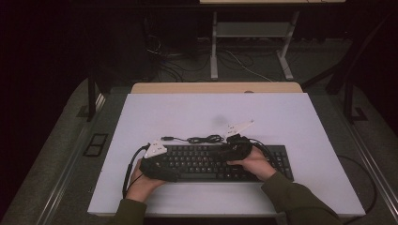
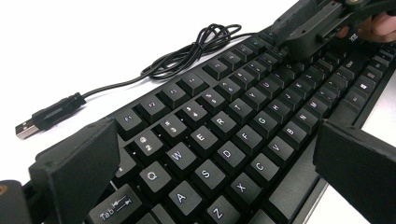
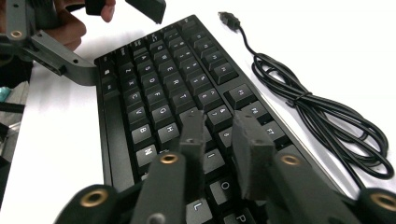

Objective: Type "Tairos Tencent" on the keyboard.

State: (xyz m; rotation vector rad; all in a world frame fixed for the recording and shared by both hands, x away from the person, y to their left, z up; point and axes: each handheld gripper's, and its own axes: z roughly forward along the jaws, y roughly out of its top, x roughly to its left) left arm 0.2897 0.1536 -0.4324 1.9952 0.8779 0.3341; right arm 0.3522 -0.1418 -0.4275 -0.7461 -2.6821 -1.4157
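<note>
Two grippers worked over a black keyboard [image 1: 211, 161] that lay across the lower middle of the high view, on the white bench [image 1: 281, 117]. Its thin black cable [image 1: 204, 138] sat coiled just above the keyboard's upper edge, with the USB plug [image 1: 166, 138] pointing toward the left of that frame.

At the keyboard's left end was the left gripper [image 1: 157, 164], its fingers spread wide. In the left gripper view, one finger [image 2: 79, 168] stood at the lower left by the Tab and Q keys and the other at the lower right past the keyboard's front edge, so the keyboard [image 2: 233, 126] ran between them; I could not tell whether either pad touched it.

Over the middle-right keys hovered the right gripper [image 1: 233, 149]. In the right gripper view its fingers [image 3: 192, 135] stood a narrow gap apart at the lower centre of the frame, above the keys near the number 7 key, with nothing clamped between them. The cable [image 3: 327, 126] looped at the right of that frame.
</note>
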